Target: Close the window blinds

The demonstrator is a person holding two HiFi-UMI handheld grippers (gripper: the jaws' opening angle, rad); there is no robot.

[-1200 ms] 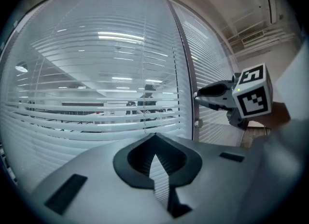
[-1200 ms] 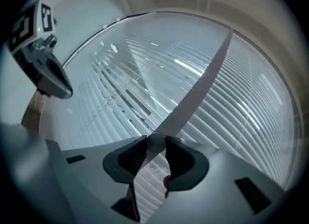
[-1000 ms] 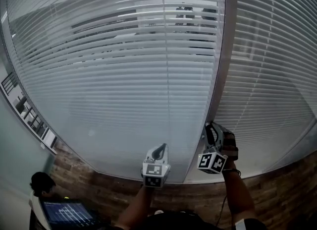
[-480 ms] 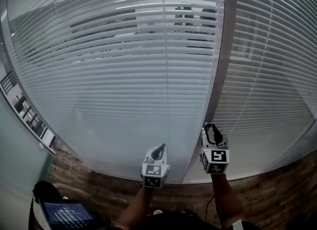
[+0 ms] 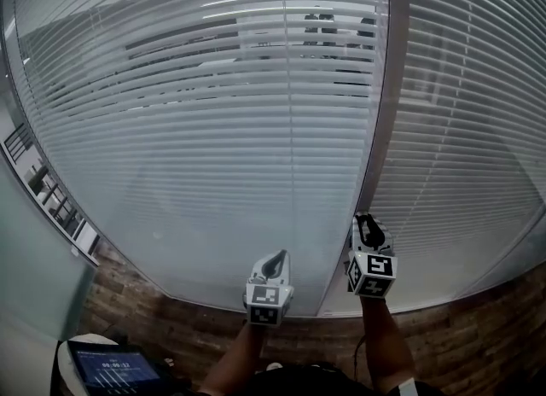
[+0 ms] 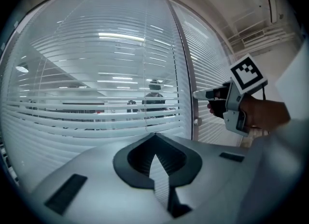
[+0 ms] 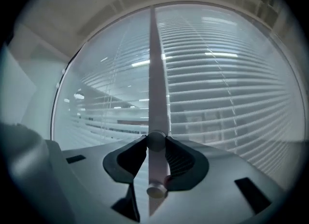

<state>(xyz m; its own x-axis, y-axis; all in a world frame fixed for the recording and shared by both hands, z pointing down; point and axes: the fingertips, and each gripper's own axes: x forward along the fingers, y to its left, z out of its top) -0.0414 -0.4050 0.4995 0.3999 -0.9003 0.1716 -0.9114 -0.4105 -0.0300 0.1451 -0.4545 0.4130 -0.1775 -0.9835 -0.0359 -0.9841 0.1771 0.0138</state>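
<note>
- White window blinds (image 5: 213, 130) hang over 2 glass panes, with a grey post (image 5: 386, 113) standing upright between the panes.
- The slats on the left pane are tilted partly open, and a room with ceiling lights shows through their upper rows.
- The right claw (image 5: 368, 225) is at the post, low down, and points level at it.
- In the right gripper view its jaws have just been closing and are clamped on a round knob (image 7: 155, 141) on the post, 1 tip on each side.
- A second knob (image 7: 155, 189) sits on the post just below the first, outside the grip.
- The left claw (image 5: 275, 258) is held in front of the left pane, clear of the slats, with its jaws together and nothing between them.
- Below the glass lies a wooden floor (image 5: 478, 343), and a lit screen (image 5: 115, 369) shows at the lower left.
</note>
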